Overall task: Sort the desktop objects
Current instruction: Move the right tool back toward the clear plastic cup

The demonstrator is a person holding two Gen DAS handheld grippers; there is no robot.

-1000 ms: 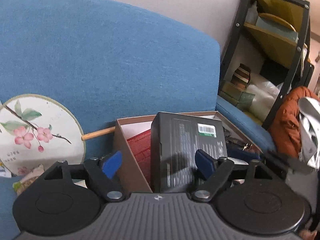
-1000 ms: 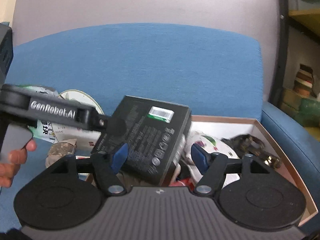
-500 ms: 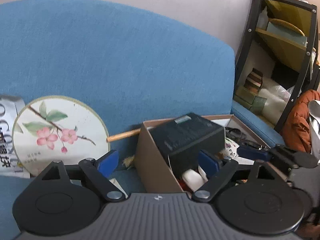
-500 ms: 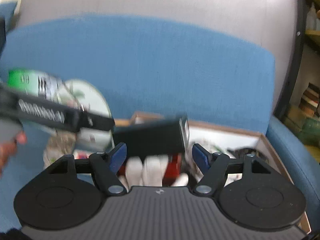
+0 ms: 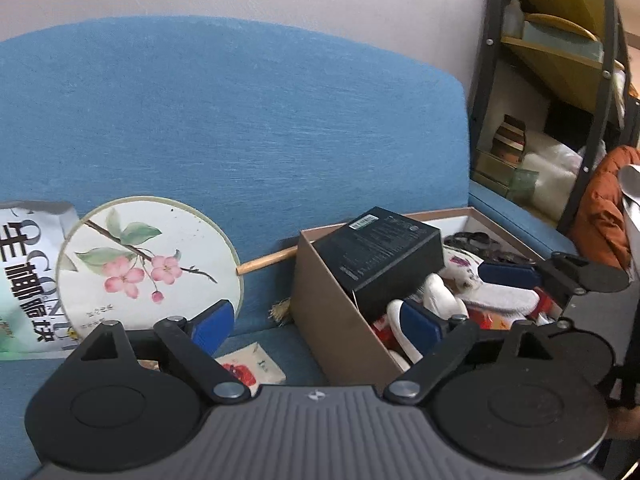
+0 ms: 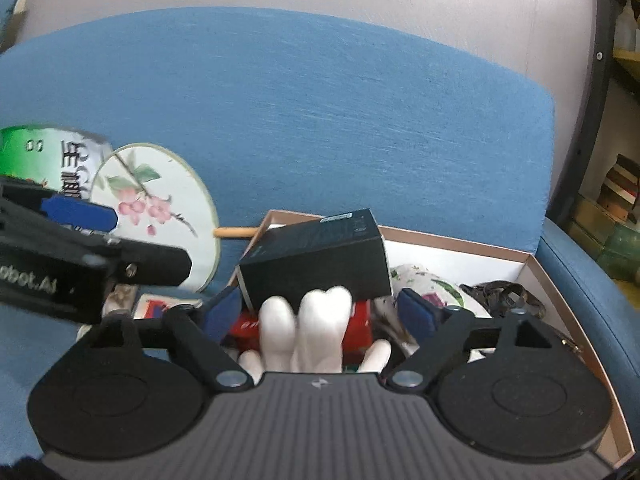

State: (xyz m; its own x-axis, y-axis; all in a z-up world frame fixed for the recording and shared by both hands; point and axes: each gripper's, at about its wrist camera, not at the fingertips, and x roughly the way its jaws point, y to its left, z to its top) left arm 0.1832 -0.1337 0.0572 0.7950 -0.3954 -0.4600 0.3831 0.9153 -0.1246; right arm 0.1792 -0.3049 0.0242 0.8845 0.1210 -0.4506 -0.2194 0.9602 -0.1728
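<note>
The black box was sitting tilted in the near-left corner of the cardboard box, propped up on the white slippers and the other stuff piled in there, so it stuck up a bit above the rim. You could see its barcode label on the top face in both wrist views.

Left gripper had its jaws spread wide with nothing between them, hanging over the sofa seat right by the cardboard box's left wall. Right gripper was the same deal, jaws wide apart and empty, pointed into the cardboard box with the black box and slippers straight ahead of it. Neither one was touching the black box.

Everything sat on a blue sofa. Left of the cardboard box, a round paper fan with pink blossoms leaned on the backrest, its wooden handle reaching the box's corner. A green and white bag with big Chinese characters was beside the fan, and a small red and white packet lay flat on the seat. A floral pouch and some dark straps were further right inside the box. A black metal shelf stood off to the right.
</note>
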